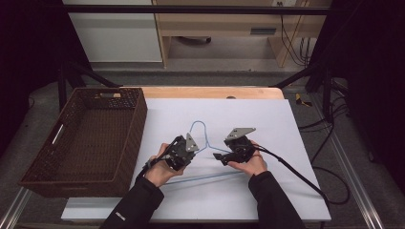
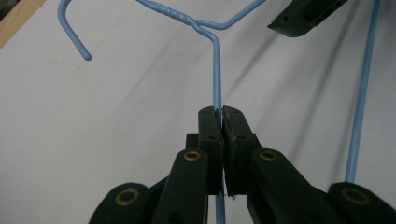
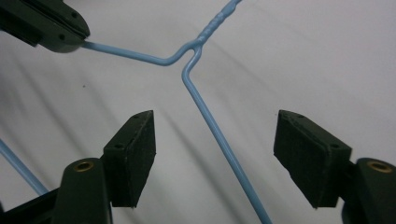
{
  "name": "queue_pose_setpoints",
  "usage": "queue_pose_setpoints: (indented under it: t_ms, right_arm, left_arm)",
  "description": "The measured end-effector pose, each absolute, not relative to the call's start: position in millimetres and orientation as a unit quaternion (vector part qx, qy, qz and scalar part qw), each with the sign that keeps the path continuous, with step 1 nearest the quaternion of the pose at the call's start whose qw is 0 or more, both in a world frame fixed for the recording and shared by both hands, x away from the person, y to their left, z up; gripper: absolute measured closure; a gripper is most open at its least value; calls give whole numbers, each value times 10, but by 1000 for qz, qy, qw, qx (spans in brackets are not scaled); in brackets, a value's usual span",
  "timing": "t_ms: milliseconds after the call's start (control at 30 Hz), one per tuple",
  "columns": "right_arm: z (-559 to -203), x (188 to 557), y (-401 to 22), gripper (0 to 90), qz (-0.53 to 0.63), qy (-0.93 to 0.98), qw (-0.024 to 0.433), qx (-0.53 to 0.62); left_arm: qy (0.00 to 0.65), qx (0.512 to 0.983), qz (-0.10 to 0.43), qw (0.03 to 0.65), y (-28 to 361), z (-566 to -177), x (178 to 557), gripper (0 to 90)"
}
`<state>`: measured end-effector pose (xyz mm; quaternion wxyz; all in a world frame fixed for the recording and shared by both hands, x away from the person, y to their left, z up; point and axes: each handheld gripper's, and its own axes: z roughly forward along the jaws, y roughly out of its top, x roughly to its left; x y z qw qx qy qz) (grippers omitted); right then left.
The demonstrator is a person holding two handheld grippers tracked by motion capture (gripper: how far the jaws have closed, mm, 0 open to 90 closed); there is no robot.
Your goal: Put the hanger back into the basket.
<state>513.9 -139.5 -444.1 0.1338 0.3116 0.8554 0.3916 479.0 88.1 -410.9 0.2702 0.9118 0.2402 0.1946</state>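
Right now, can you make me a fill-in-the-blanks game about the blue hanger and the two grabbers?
1. The left gripper has its fingers shut on the ____ wire hanger.
2. The right gripper has its fingers ____, with a hanger arm running between them, untouched.
3. The brown woven ____ stands on the left side of the table.
4. The hanger lies on a ____ table.

Missing words: blue; open; basket; white
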Motion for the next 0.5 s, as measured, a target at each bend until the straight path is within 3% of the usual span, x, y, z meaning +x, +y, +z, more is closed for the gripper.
queue_pose_setpoints:
  t_ms: [500]
  right_arm:
    - [-4250, 5225, -1247, 337, 453, 809, 134, 350]
  left_arm:
    - [235, 910, 206, 271, 842, -4104, 4719, 875]
